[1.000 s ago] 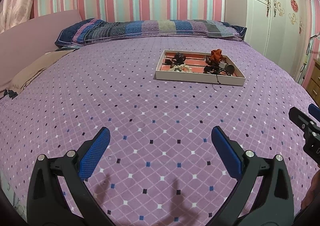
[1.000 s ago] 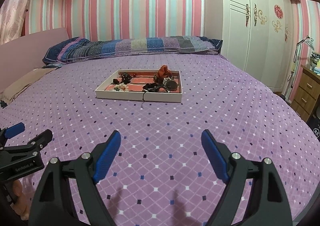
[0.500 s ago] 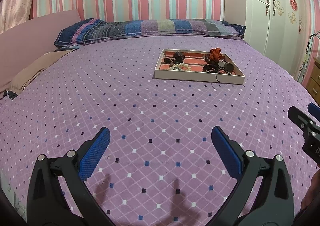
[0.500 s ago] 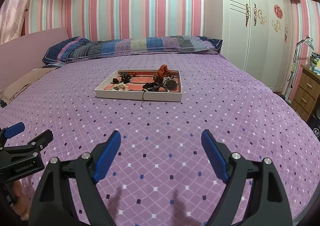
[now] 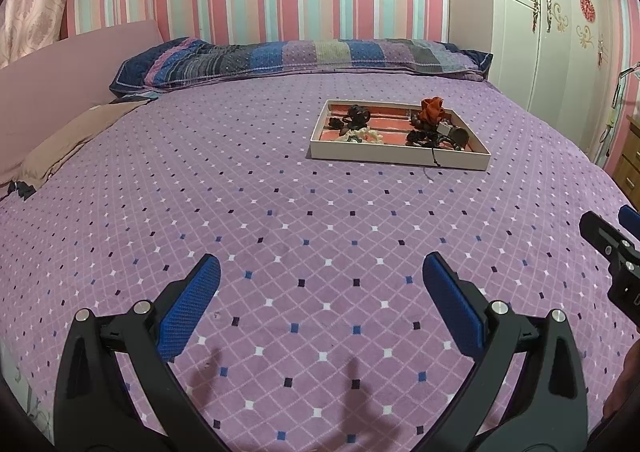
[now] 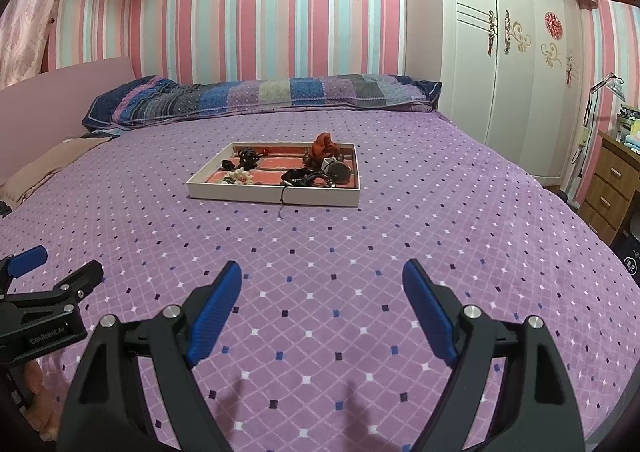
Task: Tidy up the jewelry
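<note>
Left wrist view: where the bed (image 5: pixel 280 211) spreads out in purple, the left claw (image 5: pixel 320 272) hangs over it, jaws spread wide, gripping nothing.
Tray (image 5: pixel 400 157): on the bed well ahead, right of centre, apart from both claws.
Jewelry (image 5: pixel 434 131): piled inside the tray; a red piece (image 5: pixel 432 109) at the far right, a pale one (image 5: pixel 370 135) near the front wall.
Cord (image 5: pixel 434 159): dark, draped over the front wall.
Right claw (image 5: pixel 616 244): only its tip at the right edge.

Right wrist view: right claw (image 6: pixel 322 284) gapes wide over the bed, empty.
Tray (image 6: pixel 276 195): ahead, centred.
Left claw (image 6: pixel 52 272): at the left edge, jaws parted.
Pillow (image 6: pixel 260 93): along the headboard end.
</note>
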The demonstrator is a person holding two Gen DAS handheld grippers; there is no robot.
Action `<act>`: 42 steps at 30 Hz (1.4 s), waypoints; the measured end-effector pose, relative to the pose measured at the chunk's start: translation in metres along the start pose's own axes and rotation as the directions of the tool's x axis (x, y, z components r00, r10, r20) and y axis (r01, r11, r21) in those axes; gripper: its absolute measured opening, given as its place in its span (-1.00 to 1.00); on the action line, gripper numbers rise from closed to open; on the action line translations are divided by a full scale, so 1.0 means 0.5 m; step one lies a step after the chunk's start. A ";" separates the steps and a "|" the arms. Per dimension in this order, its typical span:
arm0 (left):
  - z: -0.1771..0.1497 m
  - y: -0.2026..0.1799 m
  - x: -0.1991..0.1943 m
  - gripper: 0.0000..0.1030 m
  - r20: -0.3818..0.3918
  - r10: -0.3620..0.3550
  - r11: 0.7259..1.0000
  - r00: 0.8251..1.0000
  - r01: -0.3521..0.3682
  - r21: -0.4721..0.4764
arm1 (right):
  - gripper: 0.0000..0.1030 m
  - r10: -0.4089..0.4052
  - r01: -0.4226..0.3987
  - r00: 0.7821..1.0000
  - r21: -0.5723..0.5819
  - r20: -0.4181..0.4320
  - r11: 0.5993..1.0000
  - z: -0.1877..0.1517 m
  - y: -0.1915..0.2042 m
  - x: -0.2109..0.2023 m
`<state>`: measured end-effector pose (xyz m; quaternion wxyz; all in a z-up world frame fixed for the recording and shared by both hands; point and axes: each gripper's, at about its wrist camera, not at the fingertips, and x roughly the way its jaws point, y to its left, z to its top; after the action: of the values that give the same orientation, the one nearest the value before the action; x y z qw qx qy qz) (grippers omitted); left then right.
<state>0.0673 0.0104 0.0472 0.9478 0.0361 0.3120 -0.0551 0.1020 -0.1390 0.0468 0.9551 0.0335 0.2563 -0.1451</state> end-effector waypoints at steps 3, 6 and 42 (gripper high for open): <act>0.000 0.001 -0.002 0.90 0.002 0.001 1.000 1.000 -0.001 -0.001 | 0.58 0.000 0.000 1.000 0.000 0.001 1.000 0.000 0.000 0.000; 0.000 0.002 -0.004 0.90 0.006 0.002 1.000 1.000 -0.002 -0.002 | 0.58 -0.002 0.002 1.000 -0.003 0.002 1.000 0.000 0.003 0.001; 0.007 -0.001 -0.017 0.90 0.043 0.018 1.000 0.999 -0.019 0.019 | 0.58 -0.005 0.005 1.000 -0.004 0.002 1.000 -0.002 0.006 -0.003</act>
<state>0.0626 0.0100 0.0549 0.9544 0.0470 0.2906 -0.0499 0.1013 -0.1357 0.0465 0.9551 0.0308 0.2556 -0.1470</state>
